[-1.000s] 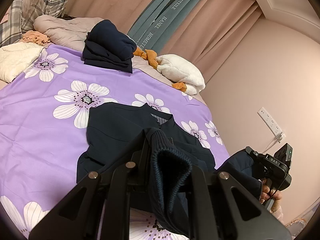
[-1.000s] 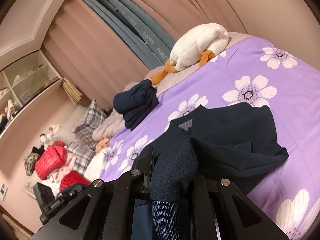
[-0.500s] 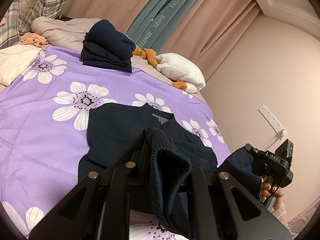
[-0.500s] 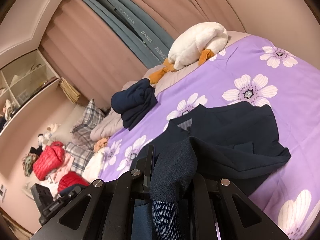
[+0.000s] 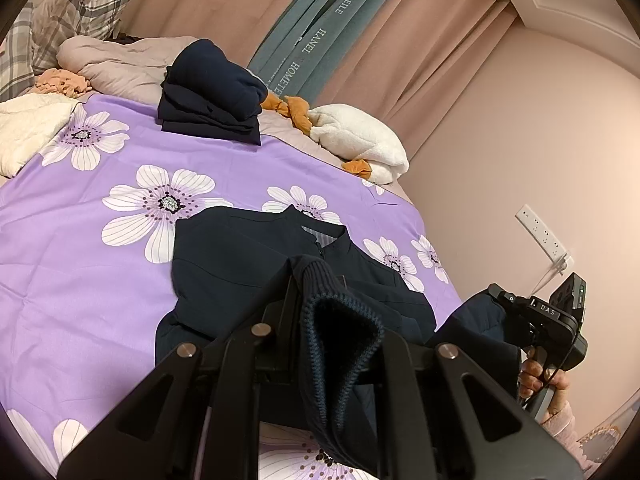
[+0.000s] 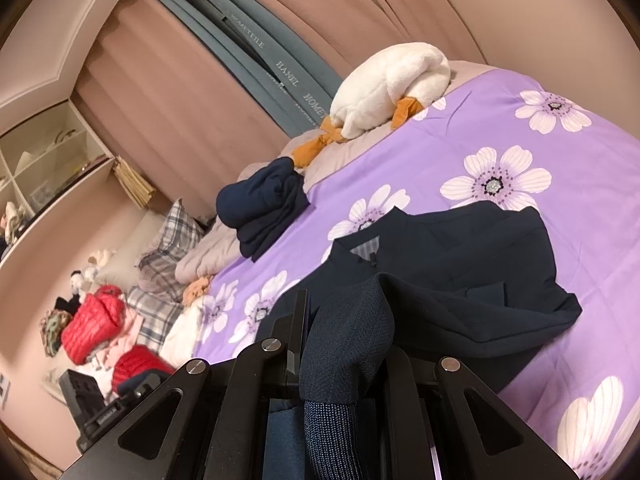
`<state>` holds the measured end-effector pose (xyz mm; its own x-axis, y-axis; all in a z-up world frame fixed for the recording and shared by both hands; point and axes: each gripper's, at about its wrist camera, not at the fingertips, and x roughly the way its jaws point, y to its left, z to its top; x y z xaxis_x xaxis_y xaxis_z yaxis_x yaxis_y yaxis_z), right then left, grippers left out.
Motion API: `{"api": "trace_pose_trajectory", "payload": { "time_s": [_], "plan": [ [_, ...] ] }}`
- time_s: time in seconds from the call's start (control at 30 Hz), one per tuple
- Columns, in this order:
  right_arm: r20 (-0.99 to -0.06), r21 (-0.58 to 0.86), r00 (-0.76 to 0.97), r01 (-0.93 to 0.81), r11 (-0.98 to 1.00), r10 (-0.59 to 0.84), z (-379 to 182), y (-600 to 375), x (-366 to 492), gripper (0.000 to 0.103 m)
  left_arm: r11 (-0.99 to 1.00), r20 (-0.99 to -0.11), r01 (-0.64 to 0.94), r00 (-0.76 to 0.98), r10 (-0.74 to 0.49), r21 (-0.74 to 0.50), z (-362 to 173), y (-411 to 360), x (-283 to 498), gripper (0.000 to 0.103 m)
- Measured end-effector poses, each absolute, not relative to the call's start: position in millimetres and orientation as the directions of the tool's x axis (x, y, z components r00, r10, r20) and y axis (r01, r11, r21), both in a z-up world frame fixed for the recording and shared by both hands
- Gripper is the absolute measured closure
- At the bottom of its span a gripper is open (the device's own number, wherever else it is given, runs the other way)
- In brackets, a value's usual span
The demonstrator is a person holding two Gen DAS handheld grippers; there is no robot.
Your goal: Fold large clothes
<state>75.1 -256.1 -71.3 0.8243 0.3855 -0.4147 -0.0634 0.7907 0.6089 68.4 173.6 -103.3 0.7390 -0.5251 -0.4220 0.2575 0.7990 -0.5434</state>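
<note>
A dark navy jacket (image 5: 248, 256) lies on the purple flowered bedspread (image 5: 80, 264), collar toward the far side. It also shows in the right wrist view (image 6: 460, 256). My left gripper (image 5: 340, 344) is shut on the jacket's ribbed hem (image 5: 340, 320) and lifts it off the bed. My right gripper (image 6: 344, 344) is shut on the ribbed hem (image 6: 340, 420) at the other bottom corner. The right gripper's body (image 5: 552, 320) shows at the right of the left wrist view, the left gripper's body (image 6: 92, 408) at the lower left of the right wrist view.
A pile of folded navy clothes (image 5: 212, 92) sits at the far side of the bed. A white plush goose (image 5: 360, 144) lies by the curtain. Plaid pillows (image 5: 68, 20), a cream blanket (image 5: 28, 128) and red padded jackets (image 6: 96, 320) lie at the head end.
Both grippers keep their hold on the hem. The views have shifted slightly, with the bed and jacket a little lower and closer in frame.
</note>
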Motion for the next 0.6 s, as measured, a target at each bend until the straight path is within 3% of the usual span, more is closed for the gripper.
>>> {"api": "trace_pose_trajectory", "payload": {
  "time_s": [0.6],
  "plan": [
    [-0.416, 0.613, 0.823, -0.060, 0.788, 0.387, -71.9, -255.2, 74.6, 0.089, 0.802, -0.423, 0.261, 0.739, -0.524, -0.537, -102.1, 171.6, 68.0, 0.090]
  ]
}}
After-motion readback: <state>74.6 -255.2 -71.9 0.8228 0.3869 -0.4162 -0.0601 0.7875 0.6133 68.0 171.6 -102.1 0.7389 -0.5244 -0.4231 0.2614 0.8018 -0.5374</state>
